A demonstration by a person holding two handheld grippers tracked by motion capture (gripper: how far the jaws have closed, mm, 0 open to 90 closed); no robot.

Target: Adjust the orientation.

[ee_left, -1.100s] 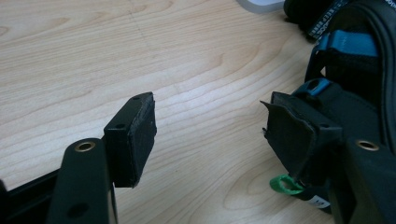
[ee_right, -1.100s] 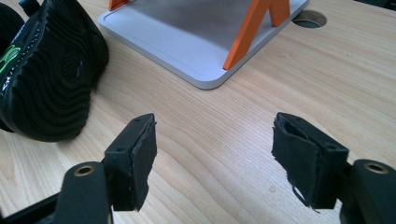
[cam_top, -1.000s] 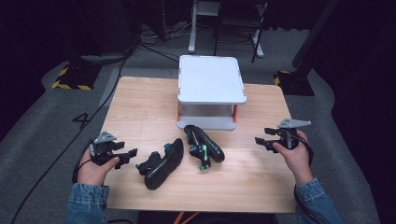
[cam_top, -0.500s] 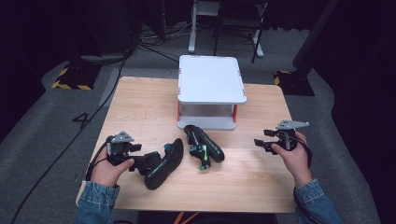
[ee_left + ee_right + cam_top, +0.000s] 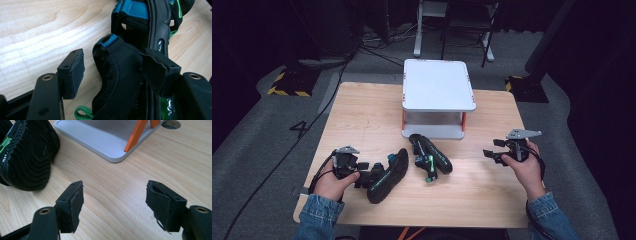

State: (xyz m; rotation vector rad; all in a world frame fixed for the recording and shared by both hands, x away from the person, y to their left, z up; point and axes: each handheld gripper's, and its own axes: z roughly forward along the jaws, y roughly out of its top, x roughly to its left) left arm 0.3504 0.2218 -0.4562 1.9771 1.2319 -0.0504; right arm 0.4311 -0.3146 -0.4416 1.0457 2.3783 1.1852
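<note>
Two black shoes with teal and green trim lie on the wooden table (image 5: 362, 115). The left shoe (image 5: 387, 175) lies at the front with its heel toward my left gripper (image 5: 362, 174). That gripper (image 5: 116, 72) is open, and the shoe's padded heel collar (image 5: 117, 75) stands between its jaws; the right pad (image 5: 160, 72) is against the shoe, the left pad (image 5: 75, 72) is a little apart. The other shoe (image 5: 430, 154) lies mid-table. My right gripper (image 5: 488, 153) is open with nothing in it (image 5: 115, 205), hovering low over bare wood to the right of that shoe's sole (image 5: 27, 157).
A white two-level stand (image 5: 437, 85) with orange legs (image 5: 137, 132) stands at the table's back middle, just behind the shoes. Its base plate (image 5: 100, 142) lies ahead of my right gripper. Cables and dark floor surround the table.
My left gripper has moved right along the table to the left shoe, whose heel now sits between its jaws. The right gripper has hardly moved.
</note>
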